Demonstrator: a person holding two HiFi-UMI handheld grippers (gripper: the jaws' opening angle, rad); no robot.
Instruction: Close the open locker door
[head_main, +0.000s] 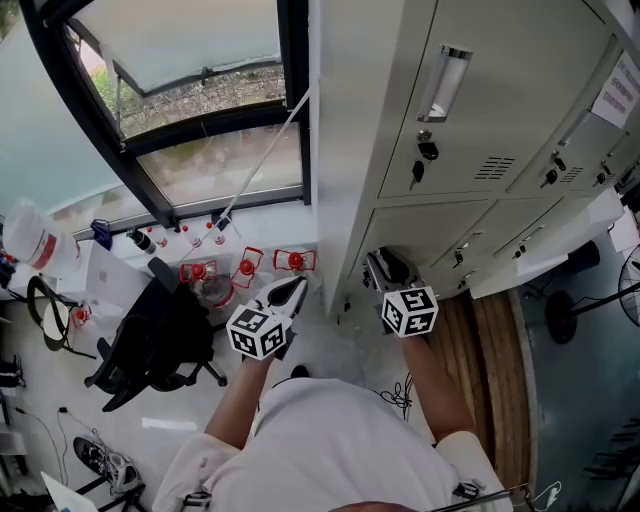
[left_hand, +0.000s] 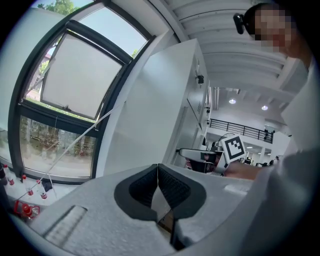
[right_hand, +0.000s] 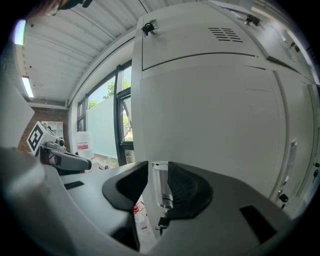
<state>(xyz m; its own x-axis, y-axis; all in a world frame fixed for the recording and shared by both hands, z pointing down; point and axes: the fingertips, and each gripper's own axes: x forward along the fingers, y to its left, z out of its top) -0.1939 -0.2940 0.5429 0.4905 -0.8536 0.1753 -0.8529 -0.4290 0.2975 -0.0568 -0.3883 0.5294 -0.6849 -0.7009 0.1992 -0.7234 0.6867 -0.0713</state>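
Locker door (right_hand: 215, 135) straight ahead of right hand-held gripper (right_hand: 158, 171).
Jaws apart, the door's upright chrome handle (right_hand: 161, 192) framed in the gap (contact unclear); door fills frame centre and right. Left hand-held gripper (left_hand: 158, 172), jaws together and empty, sits farther off, so the push looks like the right's.

Grippers: two, the left gripper (head_main: 295, 288) and the right gripper (head_main: 380, 265), both in front of the locker bank (head_main: 350, 150).
Marker cubes (head_main: 258, 331): two, one on each gripper.
Locker doors (head_main: 480, 90): at least four; those at the bank's far right are too foreshortened to count.
Red-topped containers (head_main: 247, 266): three, in a row left of the locker bank.
Small bottles (head_main: 185, 234): at least four, further left of it.
Office chair (head_main: 150, 345): one, left of it.
White jug (head_main: 28, 238): one, far left of it.
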